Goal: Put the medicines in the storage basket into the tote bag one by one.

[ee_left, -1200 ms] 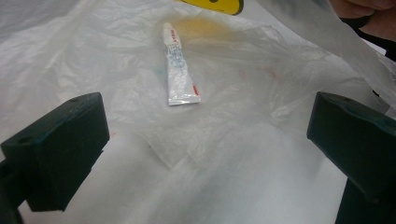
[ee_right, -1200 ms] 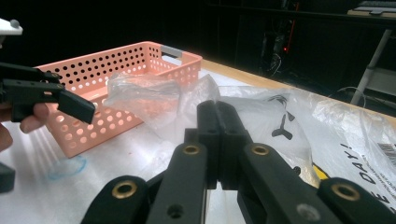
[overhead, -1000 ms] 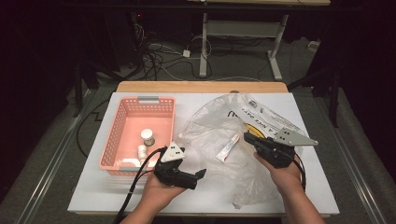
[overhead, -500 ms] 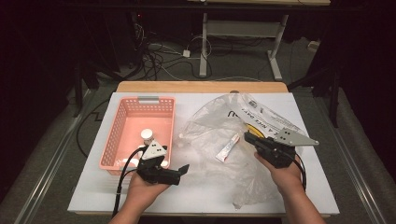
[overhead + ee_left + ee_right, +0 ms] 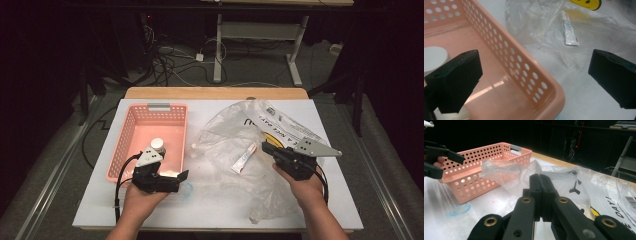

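At lower left the left claw [image 5: 184, 176] gapes wide over the pink basket's [image 5: 127, 132] near corner; centre right, the right claw [image 5: 265, 148] (jaws closed) pinches the clear plastic bag [image 5: 227, 135].

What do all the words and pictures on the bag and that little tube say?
"DAY!" in black letters on the plastic bag, read in the right gripper view.
A yellow smiley face printed on the bag, cut off by the picture's edge.
A barcode on the bag; its digits are too small to read.
Red and blue print on the small white tube: too blurred to read.
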`<state>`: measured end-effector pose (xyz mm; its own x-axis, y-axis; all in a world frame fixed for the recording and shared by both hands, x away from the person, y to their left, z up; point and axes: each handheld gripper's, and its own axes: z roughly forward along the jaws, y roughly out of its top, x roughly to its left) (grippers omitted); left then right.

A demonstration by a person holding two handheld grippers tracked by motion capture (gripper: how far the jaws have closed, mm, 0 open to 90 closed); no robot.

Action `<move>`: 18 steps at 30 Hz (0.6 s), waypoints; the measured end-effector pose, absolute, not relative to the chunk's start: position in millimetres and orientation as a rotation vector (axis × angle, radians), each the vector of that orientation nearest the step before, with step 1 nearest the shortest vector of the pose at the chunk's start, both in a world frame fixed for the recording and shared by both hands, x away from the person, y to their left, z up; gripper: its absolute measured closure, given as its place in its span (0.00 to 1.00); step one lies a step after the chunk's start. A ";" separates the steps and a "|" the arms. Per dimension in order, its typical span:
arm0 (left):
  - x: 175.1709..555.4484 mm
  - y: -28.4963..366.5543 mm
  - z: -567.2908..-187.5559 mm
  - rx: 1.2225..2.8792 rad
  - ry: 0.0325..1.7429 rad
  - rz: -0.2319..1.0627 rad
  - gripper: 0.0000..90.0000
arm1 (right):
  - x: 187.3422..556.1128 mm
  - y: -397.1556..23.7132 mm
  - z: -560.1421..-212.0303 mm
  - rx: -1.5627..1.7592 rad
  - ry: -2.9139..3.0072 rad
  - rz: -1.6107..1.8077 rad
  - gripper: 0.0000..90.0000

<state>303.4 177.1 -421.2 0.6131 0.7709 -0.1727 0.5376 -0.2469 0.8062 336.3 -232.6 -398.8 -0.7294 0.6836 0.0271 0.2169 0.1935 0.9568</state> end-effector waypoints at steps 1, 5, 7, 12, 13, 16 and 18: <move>303.8 179.5 -421.0 1.925 1.045 0.325 0.00 | 336.3 -232.5 -398.6 0.840 2.068 1.553 1.00; 305.4 188.3 -421.0 1.911 1.073 0.341 0.00 | 336.1 -232.5 -398.3 0.838 2.067 1.554 1.00; 306.2 192.8 -421.2 1.905 1.089 0.354 0.00 | 336.0 -232.8 -398.3 0.840 2.067 1.555 1.00; 307.7 200.2 -421.7 1.904 1.114 0.368 0.00 | 336.1 -232.9 -398.1 0.839 2.066 1.555 1.00; 308.0 202.0 -421.9 1.900 1.120 0.369 0.00 | 336.1 -233.1 -398.1 0.835 2.067 1.554 1.00; 308.1 205.9 -422.5 1.895 1.137 0.383 0.00 | 336.0 -233.6 -398.0 0.835 2.068 1.553 1.00; 308.1 208.6 -423.2 1.895 1.147 0.386 0.00 | 336.2 -233.6 -398.0 0.834 2.069 1.554 1.00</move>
<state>308.1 208.6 -423.2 0.5285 0.8332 -0.1624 0.5658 -0.2032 0.7992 336.2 -233.6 -398.0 -0.7318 0.6812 0.0226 0.2115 0.1954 0.9576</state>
